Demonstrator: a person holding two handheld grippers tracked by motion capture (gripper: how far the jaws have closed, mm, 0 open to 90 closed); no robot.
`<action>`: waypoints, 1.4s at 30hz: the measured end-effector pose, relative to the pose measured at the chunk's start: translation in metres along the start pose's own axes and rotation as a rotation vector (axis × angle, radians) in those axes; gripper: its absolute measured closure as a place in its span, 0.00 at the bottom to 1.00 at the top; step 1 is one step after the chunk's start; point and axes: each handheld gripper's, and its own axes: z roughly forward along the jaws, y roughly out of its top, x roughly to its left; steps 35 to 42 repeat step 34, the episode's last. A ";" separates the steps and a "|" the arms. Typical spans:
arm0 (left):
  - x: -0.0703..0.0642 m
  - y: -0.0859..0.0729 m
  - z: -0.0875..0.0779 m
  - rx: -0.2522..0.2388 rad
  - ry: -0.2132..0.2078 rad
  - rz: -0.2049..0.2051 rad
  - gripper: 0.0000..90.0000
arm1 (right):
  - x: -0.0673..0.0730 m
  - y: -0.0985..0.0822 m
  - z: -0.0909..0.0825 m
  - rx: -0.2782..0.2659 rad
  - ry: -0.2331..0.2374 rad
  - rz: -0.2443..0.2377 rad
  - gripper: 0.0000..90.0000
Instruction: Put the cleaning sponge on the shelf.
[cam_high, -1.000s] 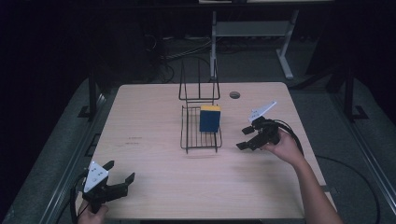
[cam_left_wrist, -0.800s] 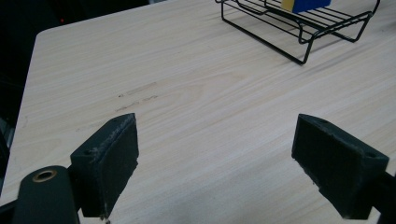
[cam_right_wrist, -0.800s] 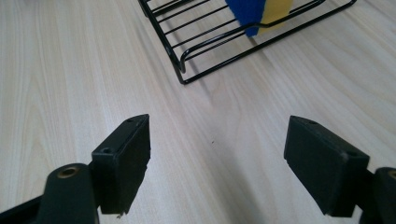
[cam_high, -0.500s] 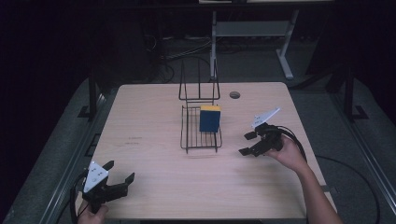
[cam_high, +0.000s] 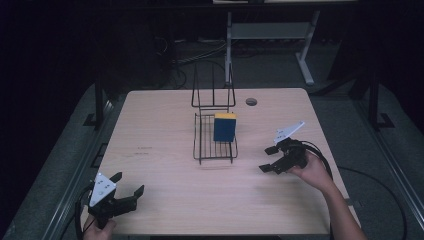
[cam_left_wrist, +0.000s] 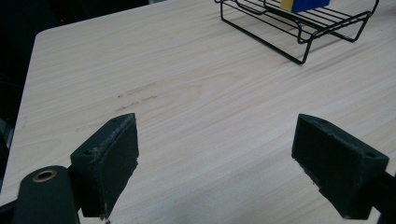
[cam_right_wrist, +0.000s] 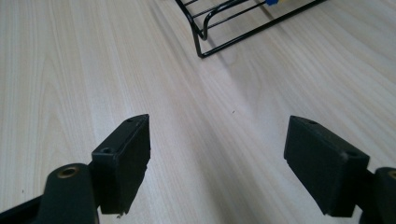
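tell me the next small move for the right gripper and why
Probably ease the right gripper toward the sponge in the wire rack. Its jaws stand open and empty over bare table, to the right of the rack and pointing its way, and the blue and yellow sponge stands upright in the rack, untouched. The left gripper sits open at the near corner, farther off.

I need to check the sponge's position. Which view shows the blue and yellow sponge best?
The high view: the sponge stands whole in the wire rack. Both gripper views catch just a cropped corner at their top edge.
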 end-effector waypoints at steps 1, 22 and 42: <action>0.000 0.000 0.000 0.000 0.000 0.000 0.16 | 0.000 0.000 0.000 0.000 0.000 0.000 0.25; -0.001 0.000 0.000 0.000 -0.001 -0.003 0.16 | 0.019 -0.025 -0.007 -0.013 -0.022 0.005 0.20; 0.000 0.000 0.001 -0.001 -0.001 0.004 0.16 | 0.051 -0.052 -0.015 -0.062 -0.076 0.012 0.19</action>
